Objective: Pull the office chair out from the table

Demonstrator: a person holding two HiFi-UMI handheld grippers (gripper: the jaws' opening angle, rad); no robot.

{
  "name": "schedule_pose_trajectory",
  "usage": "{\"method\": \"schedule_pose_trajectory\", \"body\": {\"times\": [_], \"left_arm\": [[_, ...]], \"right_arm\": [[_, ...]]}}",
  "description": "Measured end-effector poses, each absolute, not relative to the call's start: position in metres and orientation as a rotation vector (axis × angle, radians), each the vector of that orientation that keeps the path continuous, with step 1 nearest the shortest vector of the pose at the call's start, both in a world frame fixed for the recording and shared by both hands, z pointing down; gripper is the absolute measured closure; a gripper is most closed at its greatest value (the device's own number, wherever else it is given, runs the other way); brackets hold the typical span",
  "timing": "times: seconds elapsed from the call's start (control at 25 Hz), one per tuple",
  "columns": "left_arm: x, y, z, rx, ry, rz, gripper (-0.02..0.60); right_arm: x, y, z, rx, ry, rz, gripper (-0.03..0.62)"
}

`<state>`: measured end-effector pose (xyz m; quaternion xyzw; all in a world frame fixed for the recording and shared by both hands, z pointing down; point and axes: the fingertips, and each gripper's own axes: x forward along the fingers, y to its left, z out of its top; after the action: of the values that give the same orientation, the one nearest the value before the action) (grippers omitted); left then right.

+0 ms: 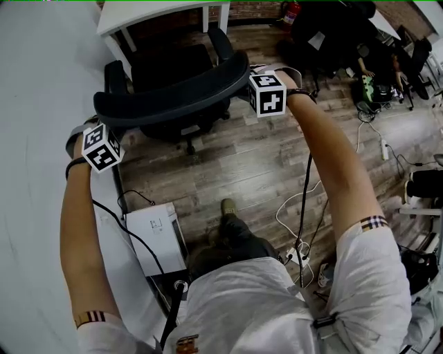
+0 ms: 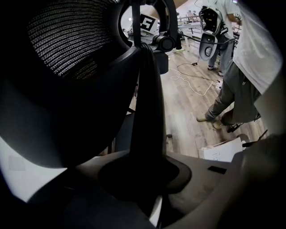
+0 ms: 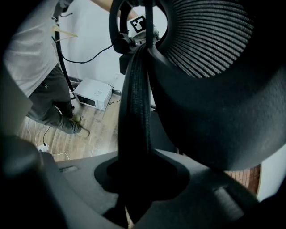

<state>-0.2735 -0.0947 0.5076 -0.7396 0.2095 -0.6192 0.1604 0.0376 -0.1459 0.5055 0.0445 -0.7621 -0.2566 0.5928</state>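
In the head view a black office chair [image 1: 181, 66] stands just in front of the white table [image 1: 152, 12], its seat half under the tabletop. Its curved backrest rim [image 1: 173, 95] faces me. My left gripper [image 1: 104, 119] is shut on the rim's left end. At the rim's right end my right gripper [image 1: 243, 81] is shut as well. The left gripper view has the dark rim [image 2: 147, 107] running up between the jaws of the left gripper [image 2: 143, 179]. The same rim [image 3: 136, 112] passes between the jaws of the right gripper [image 3: 134, 179] in the right gripper view.
A white wall [image 1: 34, 173] lies close on the left. A white boxy appliance [image 1: 158, 236] sits on the wood floor by my left leg. Cables and a power strip [image 1: 297, 254] trail on the right. Dark equipment and seated people [image 1: 374, 62] fill the far right.
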Motion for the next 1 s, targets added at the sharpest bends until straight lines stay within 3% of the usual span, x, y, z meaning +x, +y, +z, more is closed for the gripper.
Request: {"method": "schedule_pose_trajectory", "body": {"times": [0.44, 0.8, 1.0], "left_arm": [[-0.271, -0.065, 0.505, -2.108, 0.623, -1.731, 0.485], [-0.276, -0.052, 0.493, -2.019, 0.699, -1.712, 0.356], [-0.279, -0.045, 0.47, -1.947, 0.776, -1.717, 0.318]], "right_arm": [[0.038, -0.114, 0.503, 0.129, -1.774, -0.571, 0.47], [0.05, -0.106, 0.487, 0.263, -1.774, -0.668, 0.387], [0.057, -0.101, 0.459, 0.324, -1.805, -0.725, 0.381]]}}
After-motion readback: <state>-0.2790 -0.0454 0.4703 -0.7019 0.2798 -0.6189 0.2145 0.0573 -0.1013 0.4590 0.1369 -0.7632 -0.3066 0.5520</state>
